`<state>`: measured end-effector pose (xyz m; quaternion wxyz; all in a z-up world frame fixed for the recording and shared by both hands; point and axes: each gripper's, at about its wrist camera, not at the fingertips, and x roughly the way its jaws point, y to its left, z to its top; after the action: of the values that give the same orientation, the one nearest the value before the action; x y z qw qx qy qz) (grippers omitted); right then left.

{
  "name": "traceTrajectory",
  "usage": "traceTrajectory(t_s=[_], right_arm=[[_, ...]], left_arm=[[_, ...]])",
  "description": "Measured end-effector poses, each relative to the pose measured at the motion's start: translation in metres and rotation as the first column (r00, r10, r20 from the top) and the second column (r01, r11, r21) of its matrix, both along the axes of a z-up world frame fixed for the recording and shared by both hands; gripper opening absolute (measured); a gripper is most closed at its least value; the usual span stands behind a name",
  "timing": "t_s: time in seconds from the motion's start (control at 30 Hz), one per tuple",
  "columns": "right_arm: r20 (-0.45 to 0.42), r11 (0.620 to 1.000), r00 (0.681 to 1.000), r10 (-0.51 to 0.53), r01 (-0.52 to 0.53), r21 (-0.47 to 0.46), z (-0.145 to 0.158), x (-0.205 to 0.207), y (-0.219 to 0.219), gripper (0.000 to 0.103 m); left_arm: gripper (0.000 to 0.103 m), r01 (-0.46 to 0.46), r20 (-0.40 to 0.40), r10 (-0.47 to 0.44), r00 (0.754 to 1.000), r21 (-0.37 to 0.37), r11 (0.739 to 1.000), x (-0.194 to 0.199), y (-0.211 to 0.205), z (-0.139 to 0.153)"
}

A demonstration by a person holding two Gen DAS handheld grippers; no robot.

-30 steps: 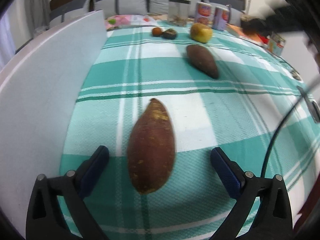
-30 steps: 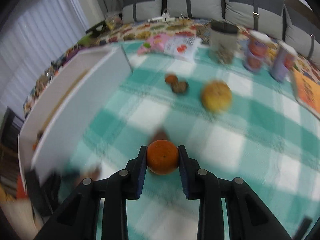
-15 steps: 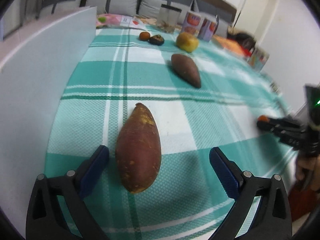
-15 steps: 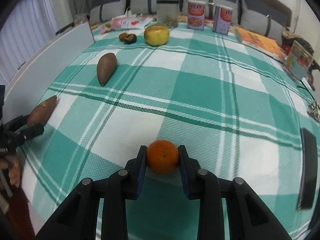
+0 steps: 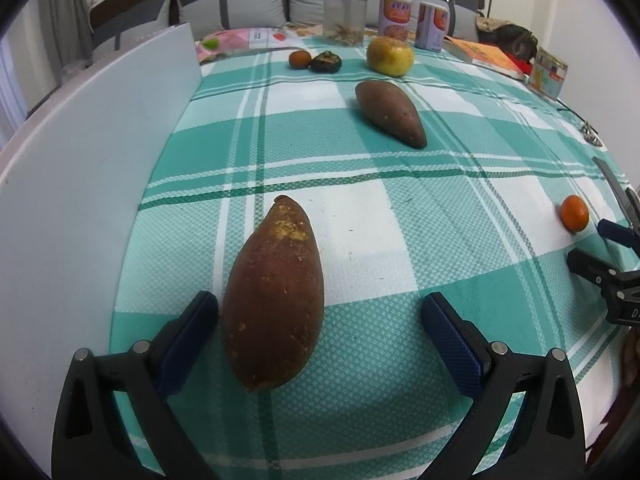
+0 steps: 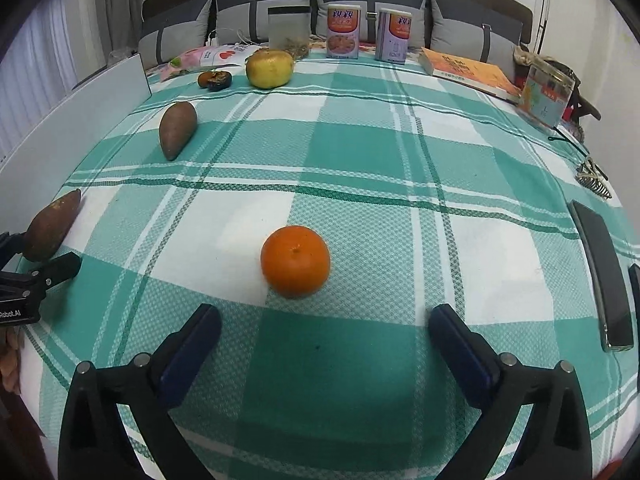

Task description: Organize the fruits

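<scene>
My left gripper (image 5: 320,320) is open around the near end of a brown sweet potato (image 5: 274,300) lying on the green checked cloth; its left pad (image 5: 188,332) is close to the potato, the right pad is well apart. My right gripper (image 6: 324,332) is open and empty, just behind an orange (image 6: 295,261) that rests on the cloth. The orange (image 5: 574,213) also shows at the right of the left wrist view. A second sweet potato (image 6: 177,129), a yellow fruit (image 6: 269,68), a small orange fruit (image 5: 299,59) and a dark fruit (image 5: 326,61) lie at the far side.
A white board (image 5: 88,168) stands along the left edge of the table. Two cans (image 6: 343,31), a clear jar (image 6: 289,30), a book (image 6: 468,70) and a box (image 6: 546,94) stand at the back and right. A black phone (image 6: 604,272) lies at the right edge.
My right gripper has come down to the cloth, opened and let go of the orange, which now rests on the table. My left gripper stays open around the near sweet potato.
</scene>
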<state>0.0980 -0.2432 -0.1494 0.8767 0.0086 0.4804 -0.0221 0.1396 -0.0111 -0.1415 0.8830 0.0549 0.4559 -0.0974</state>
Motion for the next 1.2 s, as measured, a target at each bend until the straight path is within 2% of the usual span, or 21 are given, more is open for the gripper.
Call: traceTrajectory(t_s=[0.47,0.57,0.6,0.63,0.67,0.7,0.73,0.77,0.93,0.97,1.0,1.03,1.07,1.1,1.13,1.17,1.2], right_arm=[[-0.002,1.000,1.000,0.005,-0.005,0.007,0.000,0.002,0.000,0.103],[-0.003,1.000,1.000,0.008,-0.008,0.011,-0.001,0.003,-0.001,0.103],[-0.003,1.000,1.000,0.009,-0.009,0.013,-0.001,0.003,-0.001,0.103],[-0.003,1.000,1.000,0.010,-0.010,0.013,-0.001,0.003,-0.001,0.103],[-0.003,1.000,1.000,0.011,-0.011,0.014,-0.001,0.003,-0.001,0.103],[-0.002,1.000,1.000,0.012,-0.012,0.015,-0.001,0.003,-0.001,0.103],[-0.002,1.000,1.000,0.013,-0.013,0.016,-0.001,0.003,-0.002,0.103],[-0.002,1.000,1.000,0.014,-0.014,0.016,-0.001,0.003,-0.001,0.103],[-0.008,1.000,1.000,0.021,-0.021,0.019,0.000,0.003,-0.002,0.103],[-0.027,0.999,0.999,0.037,-0.036,0.029,0.001,0.004,-0.003,0.103],[-0.045,0.998,0.998,0.046,-0.044,0.043,0.003,0.004,-0.005,0.103],[-0.065,0.996,0.997,0.047,-0.041,0.080,0.007,0.004,-0.010,0.103],[-0.071,0.988,0.997,0.037,-0.025,0.155,0.015,0.004,-0.017,0.103],[-0.067,0.980,0.997,0.028,-0.014,0.198,0.020,0.005,-0.022,0.102],[-0.067,0.974,0.998,0.021,-0.005,0.225,0.026,0.008,-0.024,0.102],[-0.074,0.972,0.997,0.028,-0.010,0.233,0.031,0.014,-0.024,0.098],[-0.080,0.974,0.996,0.042,-0.023,0.226,0.033,0.019,-0.021,0.089]], left_arm=[[0.103,0.000,0.000,0.000,1.000,-0.001,1.000,0.000,0.000,0.000],[0.101,0.042,-0.052,-0.043,0.998,-0.017,0.999,0.005,0.003,0.003],[0.101,0.065,-0.096,-0.071,0.993,-0.066,0.996,0.009,0.009,0.007],[0.101,0.070,-0.126,-0.089,0.988,-0.148,0.986,0.010,0.020,0.011],[0.101,0.058,-0.151,-0.097,0.984,-0.248,0.967,0.011,0.031,0.015],[0.101,0.011,-0.183,-0.088,0.979,-0.383,0.923,0.012,0.050,0.017],[0.101,-0.021,-0.198,-0.069,0.978,-0.421,0.907,0.013,0.059,0.017],[0.101,-0.046,-0.206,-0.048,0.977,-0.429,0.902,0.014,0.065,0.016],[0.099,0.019,-0.137,-0.062,0.989,-0.296,0.955,0.012,0.043,0.019],[0.099,0.021,-0.121,-0.054,0.991,-0.262,0.965,0.013,0.038,0.019],[0.098,0.008,-0.107,-0.029,0.994,-0.195,0.981,0.016,0.032,0.017],[0.092,-0.002,-0.102,-0.015,0.995,-0.161,0.987,0.017,0.030,0.016],[0.079,-0.009,-0.102,-0.005,0.995,-0.134,0.991,0.018,0.029,0.013],[0.056,-0.024,-0.075,0.018,0.997,-0.070,0.997,0.016,0.029,0.012],[0.041,-0.015,-0.066,0.011,0.998,-0.051,0.999,0.016,0.029,0.012],[0.041,-0.011,-0.062,0.008,0.998,-0.046,0.999,0.015,0.030,0.013],[0.041,-0.020,-0.068,0.015,0.998,-0.069,0.997,0.016,0.034,0.014]])
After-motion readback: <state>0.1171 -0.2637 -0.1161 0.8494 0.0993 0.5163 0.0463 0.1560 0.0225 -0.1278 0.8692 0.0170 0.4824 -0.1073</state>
